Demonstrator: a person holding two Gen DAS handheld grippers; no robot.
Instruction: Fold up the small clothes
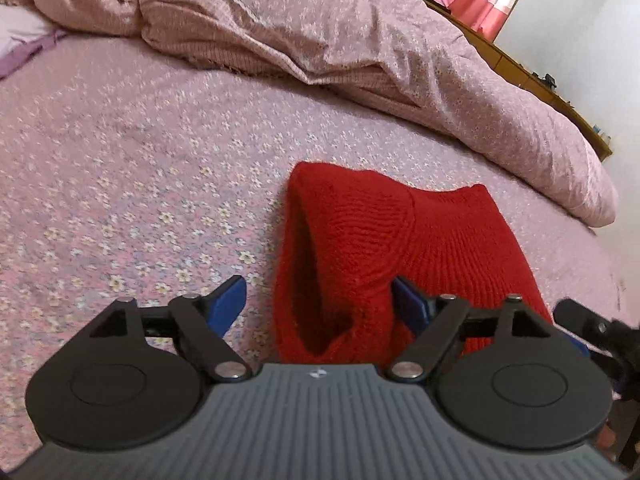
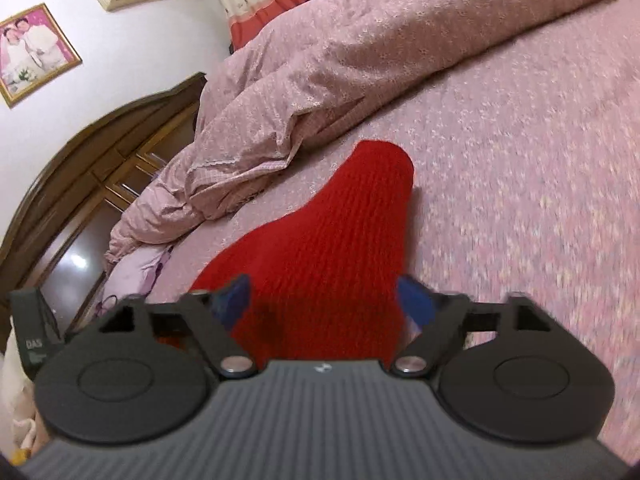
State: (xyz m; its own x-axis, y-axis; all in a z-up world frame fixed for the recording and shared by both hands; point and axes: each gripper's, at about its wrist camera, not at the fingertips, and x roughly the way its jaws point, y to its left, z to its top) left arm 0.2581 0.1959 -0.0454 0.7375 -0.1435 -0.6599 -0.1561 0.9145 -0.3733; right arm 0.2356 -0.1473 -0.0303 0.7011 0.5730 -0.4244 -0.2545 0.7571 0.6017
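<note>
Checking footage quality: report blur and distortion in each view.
Left wrist: sharp on the red knit garment, fisheye bends the bed sheet. Right wrist: motion blur smears the sheet at right; glare spot on the wooden headboard.

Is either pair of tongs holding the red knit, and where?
Neither. Left tongs and right tongs stand open over the red knit, pads clear.

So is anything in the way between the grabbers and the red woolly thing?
Nothing visible. The red knit garment lies on the bedsheet right ahead of both open hand-held grippers, left and right.
</note>
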